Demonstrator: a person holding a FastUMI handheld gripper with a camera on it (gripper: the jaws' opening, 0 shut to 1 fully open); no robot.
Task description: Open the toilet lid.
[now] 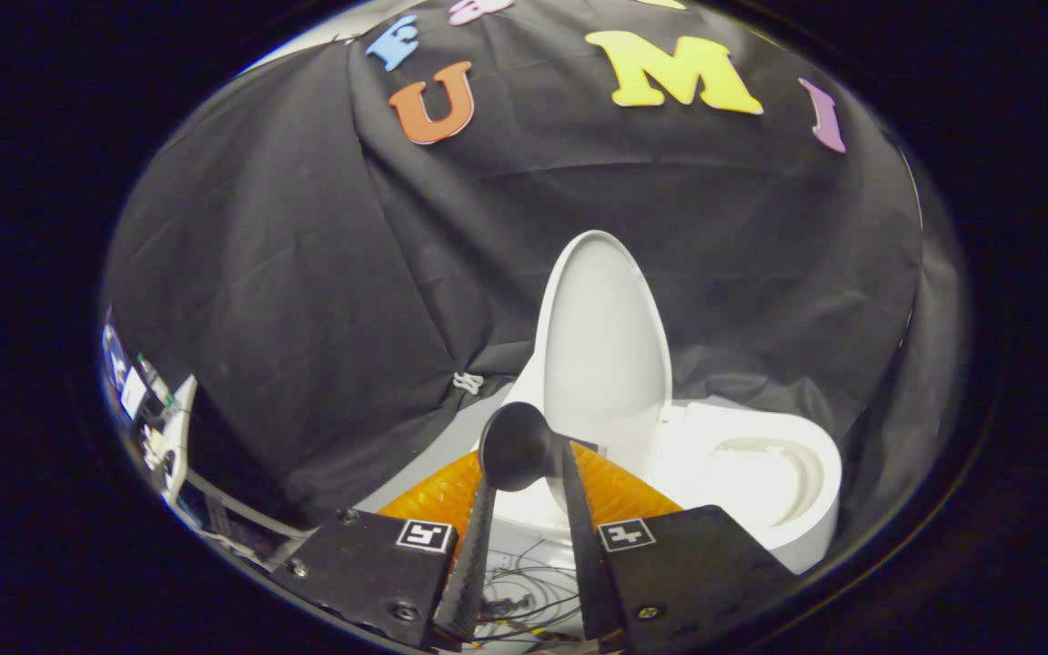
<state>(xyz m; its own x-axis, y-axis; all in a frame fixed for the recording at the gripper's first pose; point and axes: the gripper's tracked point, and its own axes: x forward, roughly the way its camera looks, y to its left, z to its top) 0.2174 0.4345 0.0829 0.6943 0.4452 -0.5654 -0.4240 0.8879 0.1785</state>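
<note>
Toilet lid (603,350) stands raised, near upright, just beyond the tool (529,455), its inner face turned toward the open bowl. Lid's lower edge sits directly ahead of the fingertips; whether it touches them cannot be told. Toilet (788,509) is white, with the seat opening (765,478) exposed beside the lid and off to one side of the fingers. A black rounded knob (515,446) lies between the two fingertips; whether it belongs to the lid or to the tool cannot be told. Tool: fingers stand narrowly apart, roughly the knob's width, with the knob seated in the gap at the tips. Contact of both fingers on it appears likely but is not clearly shown, so the grasp cannot be confirmed. Loose cables (524,591) lie on the floor below, seen between the fingers. Black cloth wall (306,273) hangs behind the toilet.
</note>
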